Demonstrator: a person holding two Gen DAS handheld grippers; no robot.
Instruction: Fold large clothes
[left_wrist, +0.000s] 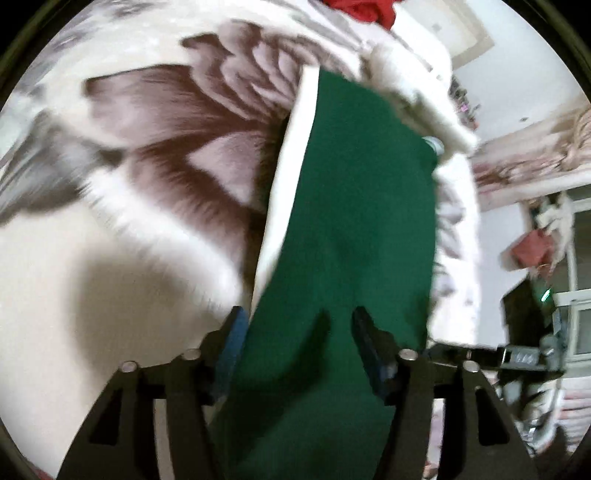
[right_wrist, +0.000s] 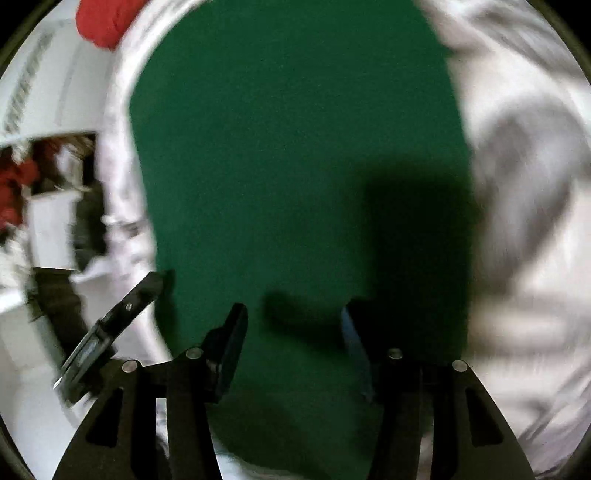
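1. Item: green garment (left_wrist: 347, 229), large, w/ a white strip along its left edge in the left wrist view. Lies spread flat on a bed, on a plush floral blanket (left_wrist: 155, 122), near the blanket's edge. In the right wrist view it fills most of the frame.
2. Handling, my est.: soft, limp, light; no stiffness, so it will sag and drape from any pinch. Cloth looks matte, prob. not slippery. Not fragile. Fluffy blanket under it may drag on the cloth when I slide it.
3. Where to grip, my est.: edges or corners, one per gripper, well apart, so the fold line stays straight. A mid-panel pinch would bunch it.
4. Left gripper (left_wrist: 299, 325): jaws released, parted, over the near end of the garment. Cloth shows between them; pads not pressing on it. Holds nothing.
5. Right gripper (right_wrist: 291, 325): jaws also parted, above the green cloth, own shadow cast on it. Nothing clamped.
6. Other: red cloth (left_wrist: 362, 11) at far end of bed, apart from the garment. Frames blurred; finer detail n/a.
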